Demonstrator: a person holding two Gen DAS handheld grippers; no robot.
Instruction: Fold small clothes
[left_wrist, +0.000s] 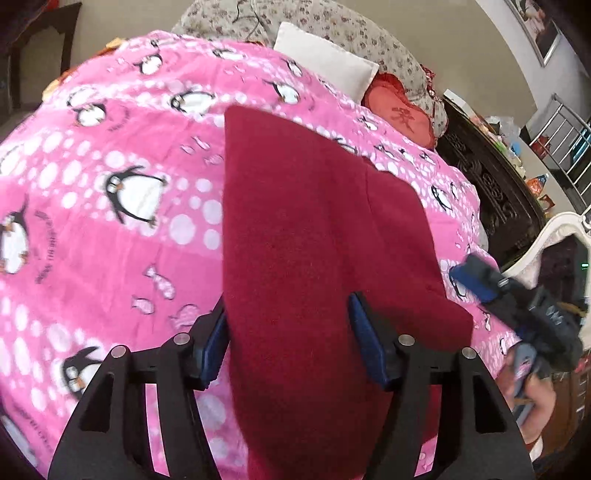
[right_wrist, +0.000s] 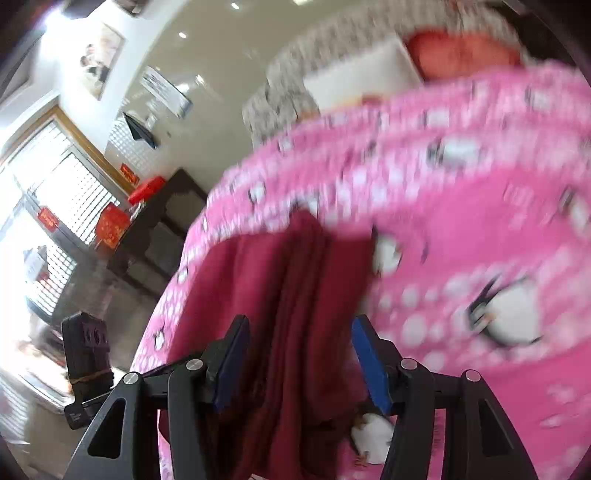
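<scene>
A dark red garment (left_wrist: 314, 236) lies spread on a pink blanket (left_wrist: 110, 229) printed with penguins and white dots, which covers a bed. In the left wrist view the cloth appears folded lengthwise, with a seam or edge running down its right half. The left gripper (left_wrist: 288, 332) hangs low over the near end of the garment, its blue-padded fingers (left_wrist: 364, 336) spread apart on either side of the cloth and clamping nothing. The right gripper (right_wrist: 299, 354) is likewise spread wide over bunched folds of the same garment (right_wrist: 288, 295); this view is blurred. Beyond the blanket sit a white pillow (left_wrist: 325, 62), a red cushion (left_wrist: 399, 110) and a floral quilt (left_wrist: 332, 26). Dark carved wooden furniture (left_wrist: 491, 184) stands beside the bed.
</scene>
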